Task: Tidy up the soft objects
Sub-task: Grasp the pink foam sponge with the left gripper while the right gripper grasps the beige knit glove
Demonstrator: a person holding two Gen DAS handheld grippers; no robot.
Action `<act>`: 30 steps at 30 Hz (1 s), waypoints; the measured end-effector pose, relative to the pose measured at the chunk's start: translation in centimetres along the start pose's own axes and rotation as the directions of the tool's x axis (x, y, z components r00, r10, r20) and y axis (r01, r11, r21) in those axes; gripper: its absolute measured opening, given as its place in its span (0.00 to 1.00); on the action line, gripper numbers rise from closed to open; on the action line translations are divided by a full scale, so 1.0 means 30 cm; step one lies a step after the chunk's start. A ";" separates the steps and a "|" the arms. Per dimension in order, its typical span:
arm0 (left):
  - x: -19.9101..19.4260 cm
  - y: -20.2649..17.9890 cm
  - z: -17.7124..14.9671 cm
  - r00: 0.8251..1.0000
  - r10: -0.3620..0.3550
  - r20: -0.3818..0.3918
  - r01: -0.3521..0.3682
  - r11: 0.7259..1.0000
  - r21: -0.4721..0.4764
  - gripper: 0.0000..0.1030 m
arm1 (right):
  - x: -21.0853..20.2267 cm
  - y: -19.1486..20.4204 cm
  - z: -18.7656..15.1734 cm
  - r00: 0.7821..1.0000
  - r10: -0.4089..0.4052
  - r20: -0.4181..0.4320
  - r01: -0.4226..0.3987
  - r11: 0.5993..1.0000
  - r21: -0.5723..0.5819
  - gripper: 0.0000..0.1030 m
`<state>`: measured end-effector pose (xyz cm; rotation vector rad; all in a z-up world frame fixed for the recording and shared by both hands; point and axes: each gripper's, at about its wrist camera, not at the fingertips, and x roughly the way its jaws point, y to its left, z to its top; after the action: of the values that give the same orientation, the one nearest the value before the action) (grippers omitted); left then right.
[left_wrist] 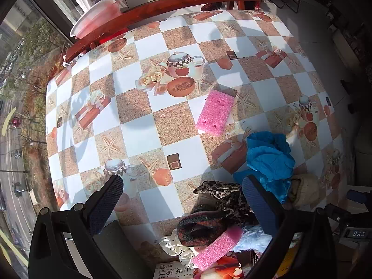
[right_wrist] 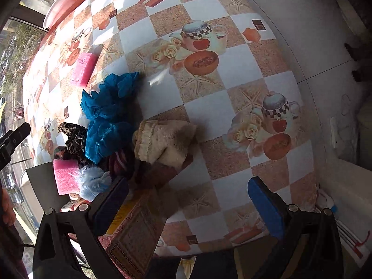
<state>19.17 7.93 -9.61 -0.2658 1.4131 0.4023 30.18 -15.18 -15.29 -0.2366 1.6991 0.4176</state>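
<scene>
The soft things sit heaped at the near edge of my checkered table [left_wrist: 144, 137]: a blue mesh cloth [left_wrist: 269, 155] touching a leopard-print scarf [left_wrist: 223, 193], a cream knit piece [right_wrist: 165, 139] just beside them, and a pink sponge [left_wrist: 216, 246] on the pile. A second pink sponge [left_wrist: 215, 111] lies apart, farther out. My left gripper [left_wrist: 183, 200] and right gripper [right_wrist: 188, 200] both hang spread wide, holding nothing.
</scene>
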 end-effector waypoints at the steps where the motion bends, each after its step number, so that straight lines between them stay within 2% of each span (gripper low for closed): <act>1: 0.014 -0.013 0.031 1.000 0.001 0.010 -0.001 1.000 0.009 1.00 | 0.016 0.000 0.011 1.000 -0.011 -0.005 0.011 1.000 -0.003 1.00; 4: 0.082 -0.052 0.109 1.000 -0.006 0.003 0.006 0.999 0.033 1.00 | 0.071 0.006 0.036 0.999 -0.030 -0.021 0.030 1.000 -0.010 1.00; 8: 0.181 -0.094 0.189 1.000 0.024 -0.019 -0.022 0.998 0.054 1.00 | 0.140 0.023 0.055 1.000 -0.003 -0.030 0.003 1.000 -0.010 1.00; 18: 0.355 -0.148 0.240 0.996 0.052 -0.071 -0.048 0.998 0.049 0.99 | 0.278 0.032 0.066 0.999 0.015 -0.030 -0.016 1.000 -0.022 1.00; 20: 0.379 -0.152 0.243 0.994 0.051 -0.092 -0.047 0.998 0.043 0.94 | 0.296 0.051 0.055 1.000 0.007 -0.026 -0.009 0.998 -0.056 1.00; 24: 0.382 -0.150 0.251 0.996 0.031 -0.087 -0.029 0.999 0.019 0.90 | 0.315 0.100 0.012 1.000 0.004 -0.021 -0.006 0.992 -0.122 1.00; 25: 0.379 -0.153 0.253 0.996 0.014 -0.087 -0.013 1.000 0.019 0.84 | 0.323 0.107 0.001 1.000 0.009 -0.027 -0.012 0.992 -0.129 1.00; 26: 0.372 -0.153 0.256 0.996 -0.005 -0.086 0.007 1.000 0.018 0.70 | 0.335 0.120 -0.015 0.999 0.015 -0.033 -0.019 0.991 -0.131 0.95; 28: 0.354 -0.158 0.279 0.997 -0.018 -0.080 0.019 1.000 0.016 0.50 | 0.326 0.138 -0.044 1.000 -0.012 -0.012 0.010 0.989 -0.149 0.84; 29: 0.353 -0.166 0.286 0.996 0.004 -0.084 -0.001 1.000 0.026 0.50 | 0.316 0.144 -0.054 1.000 -0.022 0.007 0.023 0.986 -0.167 0.70; 30: 0.349 -0.170 0.286 0.997 0.014 -0.079 -0.012 0.999 0.033 0.50 | 0.307 0.150 -0.063 1.000 -0.020 0.021 0.023 0.982 -0.186 0.51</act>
<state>30.16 8.04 -19.01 -0.2487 1.4986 0.3828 25.13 -11.13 -23.48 -0.3861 1.6386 0.5616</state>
